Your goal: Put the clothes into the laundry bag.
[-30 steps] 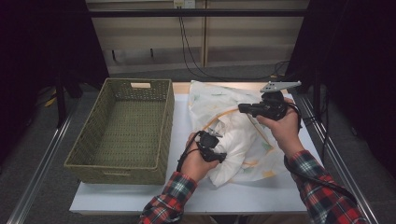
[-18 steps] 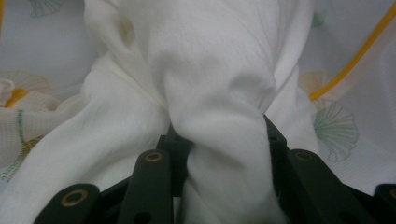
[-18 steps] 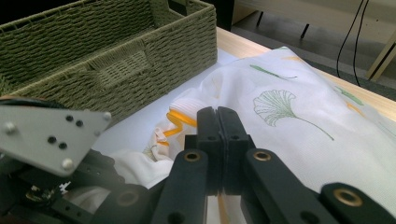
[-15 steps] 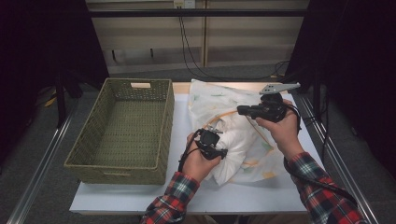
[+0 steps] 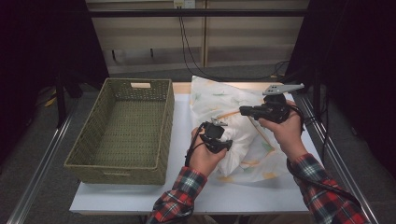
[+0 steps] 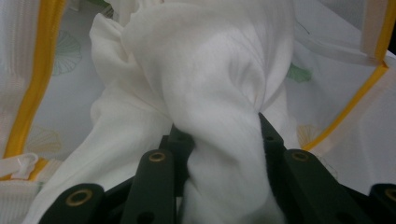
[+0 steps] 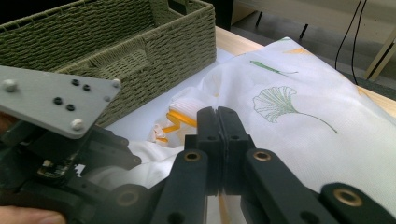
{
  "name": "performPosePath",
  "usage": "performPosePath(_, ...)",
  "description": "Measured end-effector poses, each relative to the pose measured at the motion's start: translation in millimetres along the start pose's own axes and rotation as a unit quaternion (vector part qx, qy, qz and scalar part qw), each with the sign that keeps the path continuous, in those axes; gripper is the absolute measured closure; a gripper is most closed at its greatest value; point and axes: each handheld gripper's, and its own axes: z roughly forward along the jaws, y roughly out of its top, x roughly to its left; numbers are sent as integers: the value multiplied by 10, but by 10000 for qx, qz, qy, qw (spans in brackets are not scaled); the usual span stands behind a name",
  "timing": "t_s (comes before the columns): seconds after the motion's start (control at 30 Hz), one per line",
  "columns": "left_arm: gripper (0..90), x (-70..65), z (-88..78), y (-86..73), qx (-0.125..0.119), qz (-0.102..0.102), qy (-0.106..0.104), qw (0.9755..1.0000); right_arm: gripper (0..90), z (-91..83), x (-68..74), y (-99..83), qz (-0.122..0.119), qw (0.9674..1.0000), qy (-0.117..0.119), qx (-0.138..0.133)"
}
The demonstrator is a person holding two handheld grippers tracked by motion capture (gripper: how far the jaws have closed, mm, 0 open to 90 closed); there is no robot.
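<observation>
L gripper (image 5: 223, 140): jaws have just been closing, now clenched on a thick bunch of plain white cloth (image 6: 219, 121). In the left gripper view the bunch bulges up between the two black jaws and spills over both sides of them; pads pressed into it. The hand (image 5: 203, 156) holding it comes up from the near table edge, plaid sleeve (image 5: 180, 198) behind it.

Just beyond & around that bunch: the laundry bag (image 5: 219, 100), white w/ faint leaf print & yellow trim (image 6: 28, 93). The trim runs down the left of the L gripper's own view, and again at the far right. The white cloth sits at the bag's mouth, bag fabric lying under and behind it.

R gripper (image 5: 243, 110): jaws pressed tight together, tips touching w/ a thin edge of the bag pinched between them, as far as the right gripper view lets me tell. It hovers above the bag, up & right of the L gripper, pointing left. Grey 3-cornered plate (image 5: 281, 88) on top. In the right gripper view the L gripper (image 7: 70, 172) sits close at lower left, its own plate over it.

Further left of both grippers: woven green basket (image 5: 123, 123), well apart from the cloth, standing on the white table (image 5: 182, 121). Bag lies on the table's right half, basket on the left half.
</observation>
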Motion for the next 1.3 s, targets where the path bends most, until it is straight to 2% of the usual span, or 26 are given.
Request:
performPosePath(0.03,676,-1,16,2,-75,-70,4,9999,894,-1,-1,-1,0,10000,5,0)
performPosePath(0.07,676,11,17,8,-43,-18,32,10000,894,-1,-2,0,-2,10000,4,10)
performPosePath(0.13,675,17,31,12,-72,-82,37,9999,894,-8,1,9,19,10000,1,-10)
performPosePath(0.37,676,31,46,40,-111,-89,111,9998,894,-47,4,42,-14,10000,3,-53)
performPosePath(0.43,676,21,56,51,-206,-119,126,9996,894,-57,2,48,-44,10000,3,-50)
performPosePath(0.47,676,28,56,59,-171,-57,127,9998,894,-63,4,53,-24,10000,-5,-55)
performPosePath(0.5,676,25,54,66,-165,-95,129,9997,894,-68,5,56,-16,10000,-4,-65)
performPosePath(0.53,676,19,61,74,-243,-106,141,9996,894,-70,0,57,-40,10000,12,-71)
performPosePath(0.6,676,23,53,92,-224,-19,175,9996,894,-73,1,60,-21,10000,21,-93)
performPosePath(0.7,676,5,63,111,-286,15,110,9995,894,-78,-6,62,-33,10000,26,-81)
performPosePath(0.77,676,-13,72,120,-245,82,61,9996,894,-80,-7,66,-13,9999,4,-103)
performPosePath(0.9,676,-61,125,129,-357,93,-46,9993,894,-65,-5,69,-38,9999,45,-89)
performPosePath(0.93,676,-60,135,134,-347,178,-58,9992,894,-61,1,70,-24,9999,36,-93)
performPosePath(0.97,676,-68,148,138,-382,176,-39,9991,894,-57,1,69,-22,9999,42,-97)
performPosePath(1.1,674,-46,183,156,-446,328,-27,9985,894,-54,0,64,-52,9999,40,-77)
performPosePath(1.17,664,-22,203,164,-568,399,-37,9976,894,-55,-5,60,-28,9999,54,-94)
performPosePath(1.27,632,7,232,163,-548,633,50,9965,894,-60,-12,49,-21,10000,36,-70)
performPosePath(1.3,604,14,248,157,-597,539,-23,9968,894,-60,-15,45,-34,10000,36,-68)
